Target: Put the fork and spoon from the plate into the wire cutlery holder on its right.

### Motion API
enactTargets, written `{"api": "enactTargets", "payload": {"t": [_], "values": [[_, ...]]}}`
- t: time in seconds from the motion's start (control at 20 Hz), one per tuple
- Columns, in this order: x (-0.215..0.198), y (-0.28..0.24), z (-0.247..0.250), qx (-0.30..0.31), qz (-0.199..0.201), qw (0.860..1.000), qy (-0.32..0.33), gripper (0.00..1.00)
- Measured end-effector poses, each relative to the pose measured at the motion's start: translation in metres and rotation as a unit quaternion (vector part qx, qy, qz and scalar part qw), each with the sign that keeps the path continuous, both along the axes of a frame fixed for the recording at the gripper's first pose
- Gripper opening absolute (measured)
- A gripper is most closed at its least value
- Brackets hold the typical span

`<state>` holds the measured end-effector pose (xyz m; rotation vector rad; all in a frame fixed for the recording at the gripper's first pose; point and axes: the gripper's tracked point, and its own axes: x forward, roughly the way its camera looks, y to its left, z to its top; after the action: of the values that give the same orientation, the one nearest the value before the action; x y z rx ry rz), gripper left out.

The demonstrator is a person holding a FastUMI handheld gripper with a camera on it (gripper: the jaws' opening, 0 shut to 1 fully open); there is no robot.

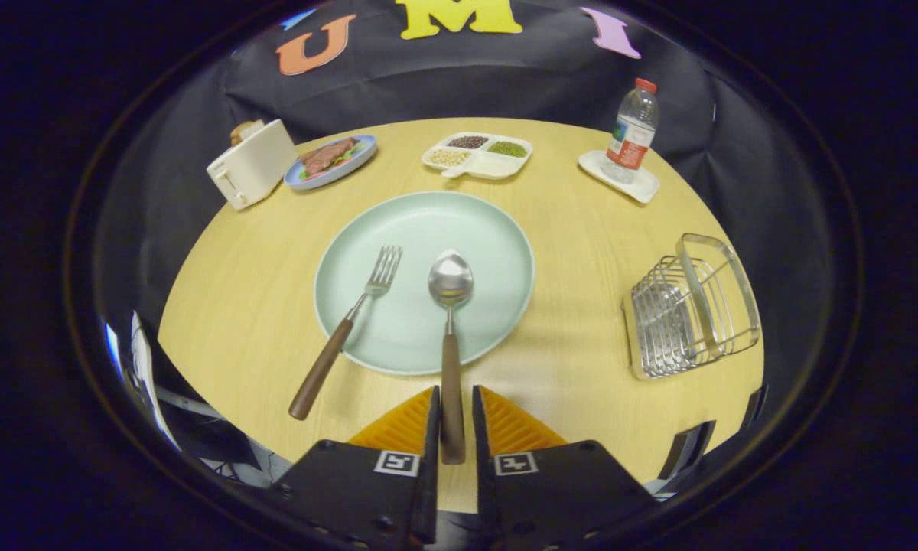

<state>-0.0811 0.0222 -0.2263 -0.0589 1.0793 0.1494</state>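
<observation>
Your gripper (453,417) brackets the brown handle of the spoon (450,337) at the near edge of the round wooden table (581,229), its fingers drawn in narrow on either side of the handle; whether both are actually pressing on it cannot be told, since a sliver of gap seems to show on each side. The spoon's bowl rests face up on the pale green plate (489,229) at the table's middle, and the fork (349,325) lies just left of it, tines on the plate and handle slanting off the rim toward the near left edge. By the look of it you are at the first pick: closing on the spoon. Next you would need a firm pinch, a lift clear of the plate's rim, then a swing right to the wire cutlery holder (692,306) near the right edge, which looks to have nothing in it. Along the far edge stand a toaster (251,163), a blue plate of food (331,160), a divided dish of beans and grains (478,154), and a water bottle (633,130) on a small white tray (642,186).
</observation>
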Motion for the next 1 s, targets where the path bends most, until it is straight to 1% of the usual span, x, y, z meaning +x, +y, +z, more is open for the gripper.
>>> {"api": "enactTargets", "payload": {"t": [0.05,0.15,0.2,0.25,0.45,0.65,0.8,1.0], "values": [[-0.002,0.001,-0.001,0.009,-0.004,1.0,0.005,0.12],[0.0,0.0,0.001,0.024,-0.01,1.0,0.006,0.05],[-0.001,-0.003,0.003,0.032,-0.015,0.999,0.005,0.05],[0.002,-0.003,0.008,0.041,-0.015,0.999,0.002,0.0],[0.005,0.0,0.038,0.087,-0.016,0.996,-0.007,0.0],[0.004,-0.008,0.087,0.103,-0.006,0.994,-0.027,0.0],[0.001,-0.04,0.122,0.095,-0.011,0.995,-0.039,0.0],[0.001,-0.109,0.149,0.058,-0.039,0.997,-0.039,0.0]]}}
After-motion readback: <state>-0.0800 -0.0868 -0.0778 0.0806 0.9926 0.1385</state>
